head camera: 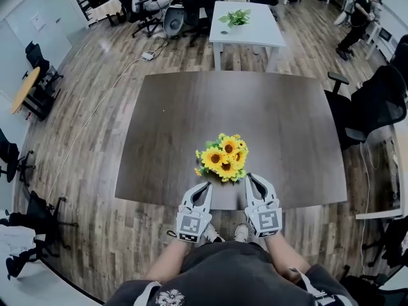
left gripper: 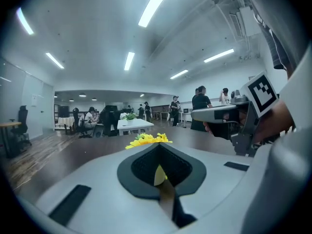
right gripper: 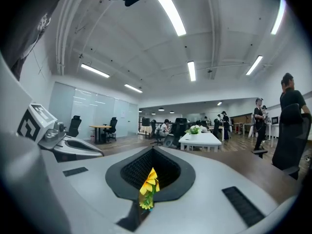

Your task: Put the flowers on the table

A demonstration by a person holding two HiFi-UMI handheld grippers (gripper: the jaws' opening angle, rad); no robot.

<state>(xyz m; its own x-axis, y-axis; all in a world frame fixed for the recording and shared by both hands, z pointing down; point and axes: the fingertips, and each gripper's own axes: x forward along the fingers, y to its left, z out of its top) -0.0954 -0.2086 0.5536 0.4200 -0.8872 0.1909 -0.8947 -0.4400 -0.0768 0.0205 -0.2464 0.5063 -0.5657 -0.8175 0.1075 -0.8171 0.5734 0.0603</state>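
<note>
A bunch of yellow sunflowers (head camera: pixel 223 158) with green leaves stands on the dark brown table (head camera: pixel 255 107), close to its near edge. Both grippers hover over that edge, just short of the bunch. My left gripper (head camera: pixel 205 185) points at it from the near left, its jaws shut and empty. My right gripper (head camera: pixel 250 177) sits at the near right, jaws together, nothing held. In the left gripper view the sunflowers (left gripper: pixel 146 139) peek over the closed left gripper (left gripper: pixel 160 179). In the right gripper view a sliver of sunflower (right gripper: pixel 148 182) shows through the seam of the right gripper (right gripper: pixel 146 199).
A white table (head camera: pixel 245 27) with a green potted plant (head camera: pixel 236 18) stands beyond the dark table. Black office chairs (head camera: pixel 376 101) stand to the right, more chairs to the left. People sit and walk at the far end of the room. A cable runs across the wooden floor.
</note>
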